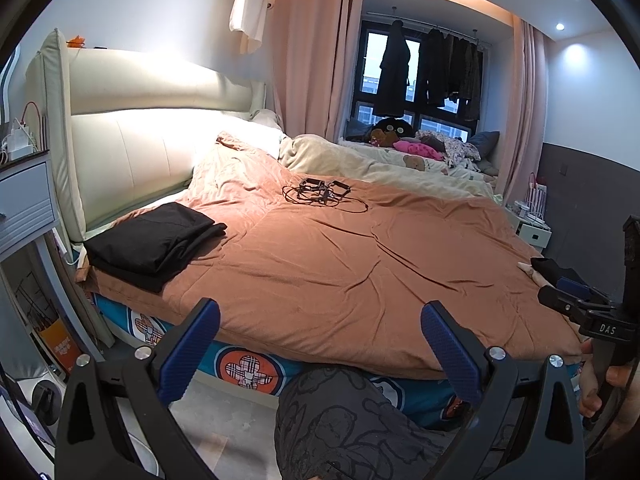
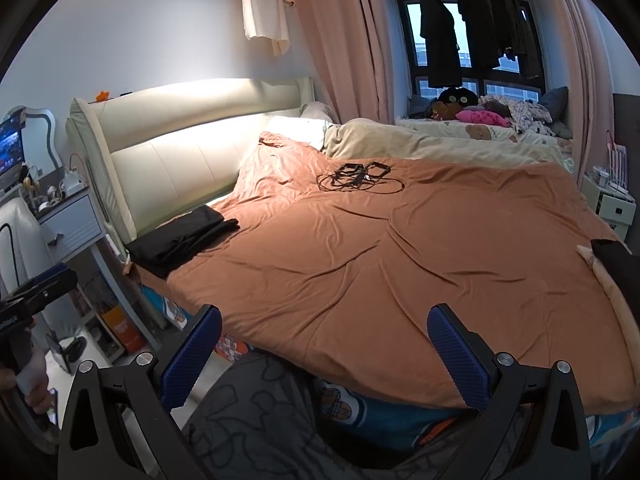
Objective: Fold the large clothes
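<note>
A folded black garment [image 1: 154, 242] lies on the near left corner of the bed by the headboard, on the orange quilt [image 1: 340, 256]; it also shows in the right wrist view [image 2: 182, 240]. My left gripper [image 1: 320, 348] is open and empty, held off the bed's near edge above my patterned grey trouser leg [image 1: 360, 420]. My right gripper [image 2: 324, 352] is open and empty, also off the near edge. The right gripper also shows at the right edge of the left wrist view [image 1: 576, 300]. Another dark cloth [image 2: 614, 264] lies at the bed's right edge.
A tangle of black cables and small devices [image 1: 324, 194] lies mid-bed. A beige blanket [image 1: 380, 166] and soft toys sit at the far side by the window. A nightstand [image 1: 24, 200] stands left of the headboard [image 1: 132, 132]. A small white cabinet [image 2: 610, 204] stands at the right.
</note>
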Demonstrator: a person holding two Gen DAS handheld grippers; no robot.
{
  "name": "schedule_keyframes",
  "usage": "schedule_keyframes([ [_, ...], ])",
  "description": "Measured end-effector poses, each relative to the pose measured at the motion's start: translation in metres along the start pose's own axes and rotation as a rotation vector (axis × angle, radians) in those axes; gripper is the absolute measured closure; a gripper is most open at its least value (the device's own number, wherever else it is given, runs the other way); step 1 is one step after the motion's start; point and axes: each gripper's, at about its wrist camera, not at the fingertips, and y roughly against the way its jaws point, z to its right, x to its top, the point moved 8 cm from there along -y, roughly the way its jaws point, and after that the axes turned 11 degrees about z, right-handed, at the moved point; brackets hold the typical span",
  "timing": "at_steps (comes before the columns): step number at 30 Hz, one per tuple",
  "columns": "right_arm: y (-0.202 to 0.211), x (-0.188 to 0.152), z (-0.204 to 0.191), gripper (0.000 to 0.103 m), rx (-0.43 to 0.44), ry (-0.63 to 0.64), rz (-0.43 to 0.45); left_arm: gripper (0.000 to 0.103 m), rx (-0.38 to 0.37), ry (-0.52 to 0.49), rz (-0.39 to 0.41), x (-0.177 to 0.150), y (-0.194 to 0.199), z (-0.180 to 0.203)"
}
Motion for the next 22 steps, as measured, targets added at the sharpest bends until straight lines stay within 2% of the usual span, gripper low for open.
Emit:
schedule_keyframes([
  [11, 0.0, 0.0, -0.001, 0.0, -0.001, 0.0, 0.0, 0.001, 0.004, -0.03, 0.035, 0.007, 0.008, 0.008],
  [22, 0.002, -0.002, -0.003, 0.0, -0.006, -0.006, -0.006, 0.001, -0.007, -0.045, 0.038, 0.008, 0.008, 0.014],
])
